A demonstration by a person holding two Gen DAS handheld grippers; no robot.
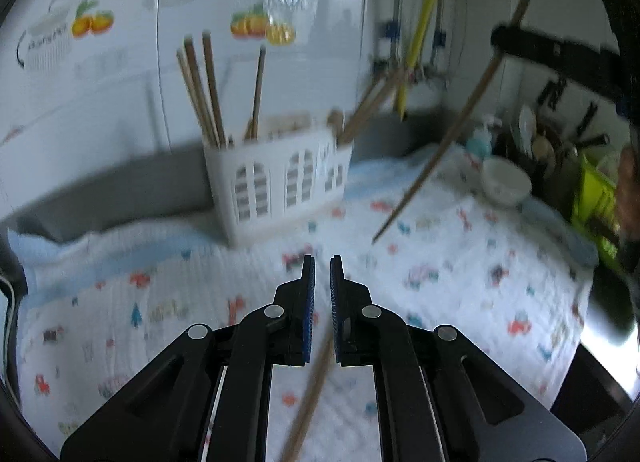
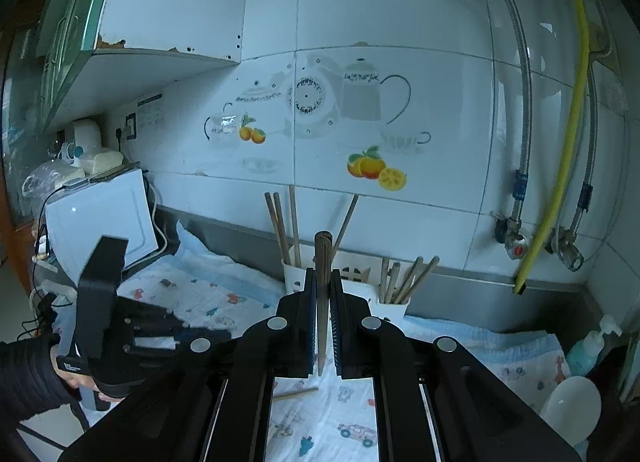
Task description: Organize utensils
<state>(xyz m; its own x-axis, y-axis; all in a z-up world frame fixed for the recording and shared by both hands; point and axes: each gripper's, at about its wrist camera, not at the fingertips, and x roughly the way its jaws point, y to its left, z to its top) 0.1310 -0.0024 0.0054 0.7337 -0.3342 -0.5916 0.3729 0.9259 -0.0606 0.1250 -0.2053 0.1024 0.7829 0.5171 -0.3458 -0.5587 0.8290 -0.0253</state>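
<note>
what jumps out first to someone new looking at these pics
The right gripper holds a wooden chopstick upright between its fingers, in front of the white utensil holder by the tiled wall. That holder already bristles with chopsticks. Another chopstick lies on the patterned cloth under the left gripper.

Left wrist view: heavy motion blur across the utensil holder (image 1: 280, 178) and patterned cloth (image 1: 440, 282); only the left gripper (image 1: 322, 262) is sharp. Right wrist view: sharp, evenly lit, cool daylight. Glare streaks the wall tiles (image 2: 400, 110). Fisheye curvature with dark vignetting at both frames' edges.
</note>
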